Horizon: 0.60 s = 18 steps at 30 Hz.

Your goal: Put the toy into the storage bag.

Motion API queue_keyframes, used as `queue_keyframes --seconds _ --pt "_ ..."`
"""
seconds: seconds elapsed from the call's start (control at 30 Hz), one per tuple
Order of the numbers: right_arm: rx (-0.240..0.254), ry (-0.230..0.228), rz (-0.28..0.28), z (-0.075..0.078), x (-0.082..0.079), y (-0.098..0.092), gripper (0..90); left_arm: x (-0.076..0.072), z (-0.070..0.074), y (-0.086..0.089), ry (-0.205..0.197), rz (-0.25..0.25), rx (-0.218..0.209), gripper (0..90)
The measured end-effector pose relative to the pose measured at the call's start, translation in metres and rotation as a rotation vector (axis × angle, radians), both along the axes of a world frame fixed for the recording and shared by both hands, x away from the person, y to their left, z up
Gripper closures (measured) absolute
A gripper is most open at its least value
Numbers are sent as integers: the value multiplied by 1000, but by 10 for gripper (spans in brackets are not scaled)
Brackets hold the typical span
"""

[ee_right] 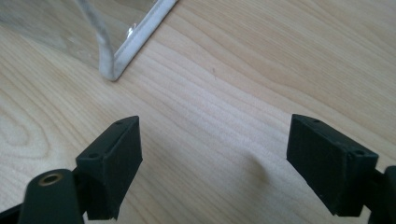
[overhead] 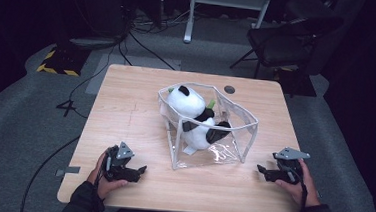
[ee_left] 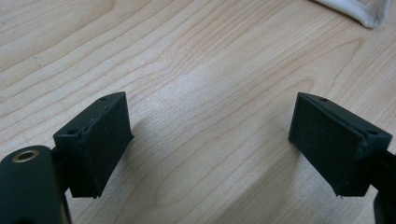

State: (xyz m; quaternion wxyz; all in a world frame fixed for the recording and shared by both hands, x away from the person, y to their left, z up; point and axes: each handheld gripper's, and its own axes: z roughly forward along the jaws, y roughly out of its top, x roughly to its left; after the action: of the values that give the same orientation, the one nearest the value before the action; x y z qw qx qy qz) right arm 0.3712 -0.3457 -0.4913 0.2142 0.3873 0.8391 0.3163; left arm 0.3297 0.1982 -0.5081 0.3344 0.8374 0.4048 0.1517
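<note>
A clear pouch [overhead: 235,120] with a panda toy [overhead: 195,117] inside is placed at the middle of the table [overhead: 125,111]; the left gripper [overhead: 138,172] and the right gripper [overhead: 261,170] are held spread and empty near the front edge, one toward each front corner; the pouch's near corner is judged closer to the right gripper.

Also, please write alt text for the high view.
A clear bag holding a panda toy sits mid-table. A person's hands rest near the front edge, each with an open gripper: left, right.
</note>
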Motion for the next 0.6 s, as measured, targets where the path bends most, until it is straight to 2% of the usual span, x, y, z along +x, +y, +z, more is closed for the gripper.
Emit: queue_keyframes --seconds 0.1,0.23,0.4,0.53,0.6 --pt "31 18 2 -2 -3 -3 184 0 0 0 0 -1 -1 131" --pt "40 38 -2 -8 -7 -9 181 0 0 0 0 0 -1 131" --pt "93 49 -22 -12 -13 -18 177 0 0 0 0 0 0 131" --pt "112 17 -22 -15 -19 -24 160 1 0 0 1 1 -1 130" --pt "115 16 -21 -16 -20 -27 159 1 0 0 1 1 -1 130"
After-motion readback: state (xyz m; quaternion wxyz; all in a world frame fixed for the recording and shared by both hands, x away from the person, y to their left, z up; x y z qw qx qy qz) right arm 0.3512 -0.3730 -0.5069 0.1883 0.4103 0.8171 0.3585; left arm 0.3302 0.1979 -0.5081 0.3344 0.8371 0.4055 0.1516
